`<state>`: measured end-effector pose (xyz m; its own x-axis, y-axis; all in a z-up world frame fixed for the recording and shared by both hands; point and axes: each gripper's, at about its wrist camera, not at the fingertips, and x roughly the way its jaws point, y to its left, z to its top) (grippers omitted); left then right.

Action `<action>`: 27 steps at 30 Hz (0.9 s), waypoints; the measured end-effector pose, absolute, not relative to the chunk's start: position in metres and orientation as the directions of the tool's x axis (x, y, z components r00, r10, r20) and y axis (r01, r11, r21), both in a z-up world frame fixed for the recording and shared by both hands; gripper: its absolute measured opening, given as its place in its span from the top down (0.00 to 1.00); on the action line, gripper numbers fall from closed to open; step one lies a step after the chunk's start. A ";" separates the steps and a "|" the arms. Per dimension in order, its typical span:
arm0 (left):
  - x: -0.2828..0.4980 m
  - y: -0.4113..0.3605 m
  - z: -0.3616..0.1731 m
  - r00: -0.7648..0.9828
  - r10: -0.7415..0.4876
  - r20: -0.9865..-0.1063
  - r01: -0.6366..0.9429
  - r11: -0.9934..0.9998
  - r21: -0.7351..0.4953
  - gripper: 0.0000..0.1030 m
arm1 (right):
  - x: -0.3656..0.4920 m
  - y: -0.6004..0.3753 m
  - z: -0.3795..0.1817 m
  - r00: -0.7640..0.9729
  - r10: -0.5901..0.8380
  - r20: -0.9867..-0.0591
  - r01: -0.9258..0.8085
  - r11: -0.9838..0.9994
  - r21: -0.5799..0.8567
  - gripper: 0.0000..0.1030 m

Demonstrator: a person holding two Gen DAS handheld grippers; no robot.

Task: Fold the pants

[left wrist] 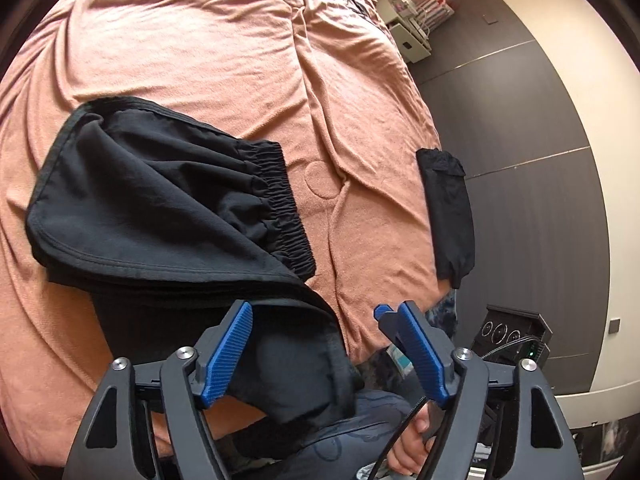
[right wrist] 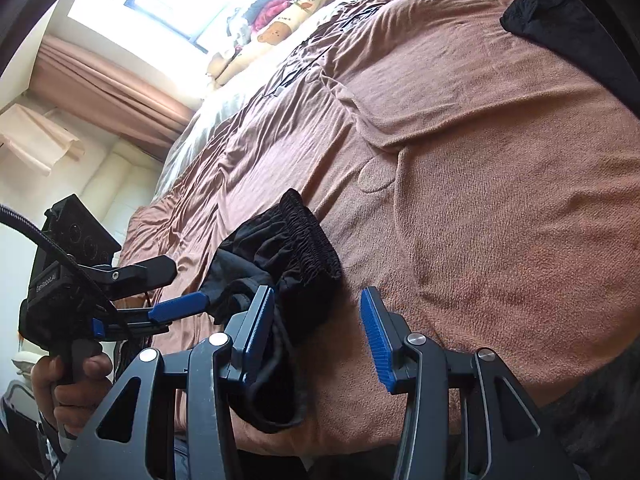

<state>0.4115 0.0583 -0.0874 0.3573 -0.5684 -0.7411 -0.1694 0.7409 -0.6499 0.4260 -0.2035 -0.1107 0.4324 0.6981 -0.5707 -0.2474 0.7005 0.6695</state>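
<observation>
Black pants (left wrist: 160, 208) lie partly folded on the pink blanket (left wrist: 224, 64), elastic waistband (left wrist: 280, 208) toward the right. My left gripper (left wrist: 324, 316) is open just above the near hem, with cloth lying between and under its blue fingers (left wrist: 230, 356). In the right wrist view the pants (right wrist: 296, 272) bunch up by the waistband. My right gripper (right wrist: 318, 308) is open, its left finger (right wrist: 256, 336) against the cloth. The left gripper (right wrist: 180, 306) shows there at the left, held by a hand.
A second folded black garment (left wrist: 448, 216) lies at the blanket's right edge and shows at the top right of the right wrist view (right wrist: 560, 28). Dark floor (left wrist: 520, 120) and a white unit (left wrist: 412, 28) lie beyond. Stuffed toys (right wrist: 288, 12) sit by the window.
</observation>
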 end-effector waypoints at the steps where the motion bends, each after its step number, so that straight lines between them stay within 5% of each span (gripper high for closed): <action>1: 0.408 0.065 -0.087 0.367 -0.557 -0.745 -0.176 0.745 -0.644 0.21 | 0.426 -0.201 -0.111 0.428 0.699 -0.572 -0.255 0.701 0.666 0.55; 4: 0.398 0.085 -0.094 0.385 -0.526 -0.758 -0.213 0.749 -0.628 0.20 | 0.427 -0.190 -0.112 0.415 0.700 -0.581 -0.280 0.706 0.651 0.36; 27: 0.381 0.147 -0.178 0.462 -0.492 -0.738 -0.380 0.643 -0.665 0.19 | 0.441 -0.128 -0.133 0.339 0.606 -0.720 -0.321 0.794 0.517 0.36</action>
<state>0.3810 0.1467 -0.1781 0.4617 -0.4915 -0.7384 -0.3796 0.6429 -0.6653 0.4412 -0.1285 -0.1325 0.3387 0.6060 -0.7198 -0.3209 0.7935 0.5171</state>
